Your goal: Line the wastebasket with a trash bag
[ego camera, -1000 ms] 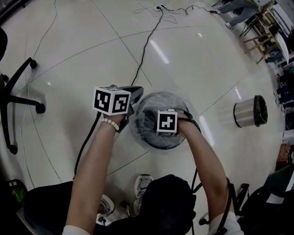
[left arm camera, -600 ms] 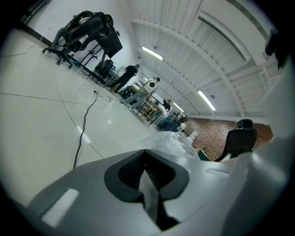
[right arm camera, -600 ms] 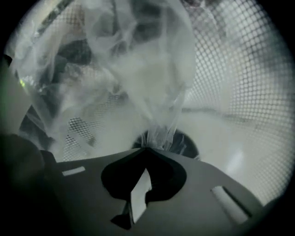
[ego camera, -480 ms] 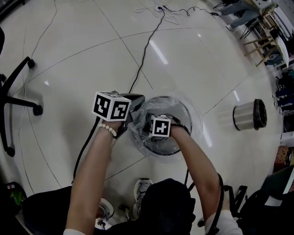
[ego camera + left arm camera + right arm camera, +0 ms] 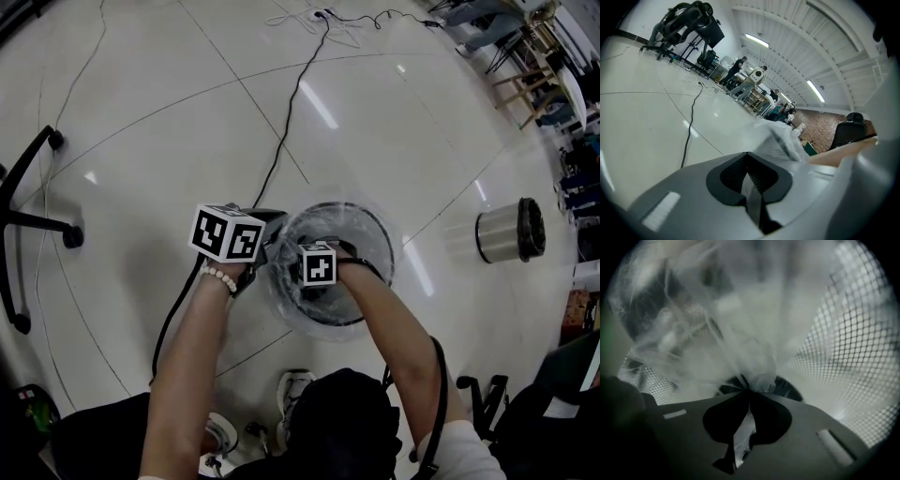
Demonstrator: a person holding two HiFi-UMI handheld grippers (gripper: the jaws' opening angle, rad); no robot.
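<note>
A black mesh wastebasket (image 5: 367,234) stands on the floor with a clear trash bag (image 5: 281,281) bunched over its rim and hanging inside. My left gripper (image 5: 273,246) is at the basket's left rim, shut on a thin fold of the bag (image 5: 783,140); in the left gripper view the film runs between the closed jaws (image 5: 749,158). My right gripper (image 5: 313,281) points steeply down inside the basket. In the right gripper view it (image 5: 749,392) is shut on a gathered bunch of the bag (image 5: 740,329), with the mesh wall (image 5: 855,329) close around it.
A second wastebasket (image 5: 511,231) lies on its side on the floor to the right. A black cable (image 5: 291,108) runs from the basket's left side toward the back. An office chair base (image 5: 28,211) is at the left. The person's shoes (image 5: 292,389) are just below the basket.
Both grippers have sunk. The right one went deeper into the basket toward its left side, drawing the bag down with it; the left one dropped slightly beside the rim.
</note>
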